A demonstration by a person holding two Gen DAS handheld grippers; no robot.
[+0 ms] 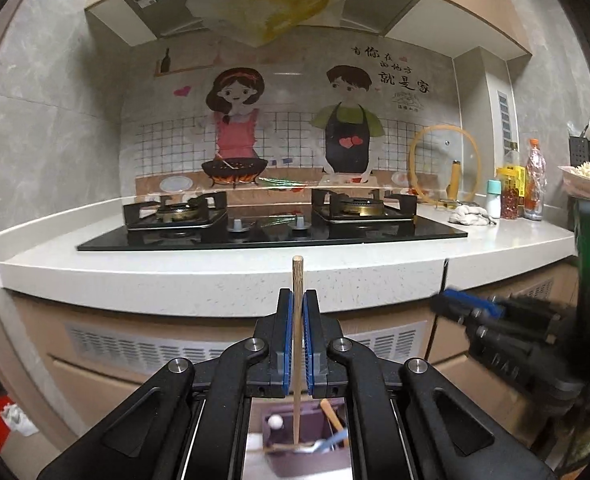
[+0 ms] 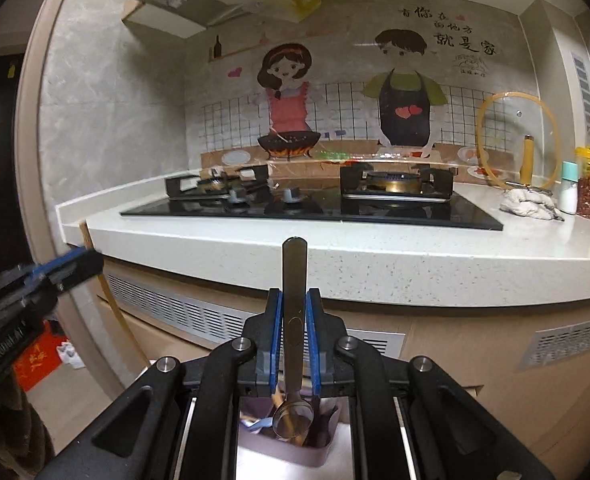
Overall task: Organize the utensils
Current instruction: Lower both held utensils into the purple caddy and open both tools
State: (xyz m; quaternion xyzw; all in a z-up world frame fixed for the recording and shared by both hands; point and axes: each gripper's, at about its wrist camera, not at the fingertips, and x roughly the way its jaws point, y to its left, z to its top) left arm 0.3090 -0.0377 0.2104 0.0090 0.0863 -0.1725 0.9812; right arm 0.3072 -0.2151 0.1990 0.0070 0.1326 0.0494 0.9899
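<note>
My left gripper [image 1: 298,300] is shut on a wooden chopstick [image 1: 297,280] that stands upright between the blue pads, its top end level with the counter's front edge. My right gripper [image 2: 294,298] is shut on a metal spoon [image 2: 294,276], handle up, bowl hanging below the jaws. A purple utensil holder [image 1: 307,460] with several utensils in it shows low down behind each gripper, as the purple utensil holder [image 2: 323,450] in the right wrist view. The right gripper [image 1: 451,300] appears blurred at the right of the left wrist view; the left gripper [image 2: 83,260] appears blurred at the left of the right wrist view.
A white counter [image 1: 215,276] carries a black gas hob [image 1: 271,228] with two burners. A glass lid [image 1: 443,164], a crumpled cloth [image 1: 471,214] and several bottles [image 1: 511,188] stand at the right. A plate of food [image 1: 589,178] sits on a rack at the far right. Cabinet fronts with vents lie below.
</note>
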